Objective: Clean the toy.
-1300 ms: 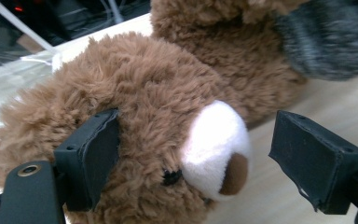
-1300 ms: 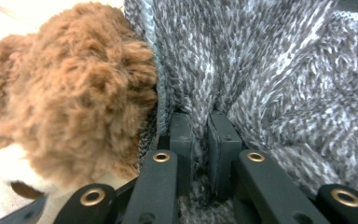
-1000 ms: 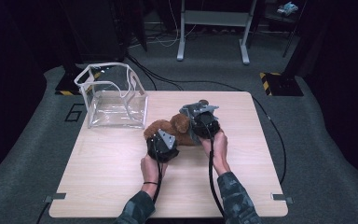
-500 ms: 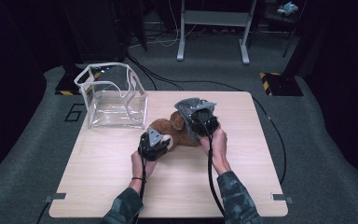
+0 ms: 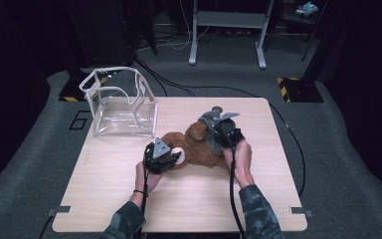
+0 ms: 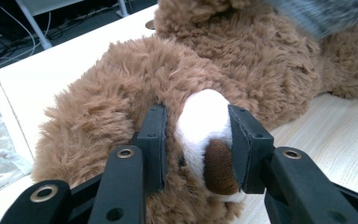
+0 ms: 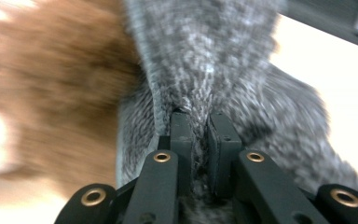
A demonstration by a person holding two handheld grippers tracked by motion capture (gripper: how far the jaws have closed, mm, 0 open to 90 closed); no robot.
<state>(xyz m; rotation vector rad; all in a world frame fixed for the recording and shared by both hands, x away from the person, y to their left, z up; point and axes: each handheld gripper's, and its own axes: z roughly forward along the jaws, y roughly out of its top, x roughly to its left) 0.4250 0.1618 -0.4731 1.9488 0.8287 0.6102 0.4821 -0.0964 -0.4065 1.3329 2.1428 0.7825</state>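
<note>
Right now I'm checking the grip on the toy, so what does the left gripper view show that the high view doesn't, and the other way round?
The left gripper view adds the close detail: the bear's white foot with its brown sole, pressed between the left gripper's pads, whose jaws have just been closing on it. The high view adds the clear box at the table's far left, both forearms, and the right gripper shut on the grey knit cloth. Both share the brown teddy bear lying on the wooden top, with the cloth over it.
</note>
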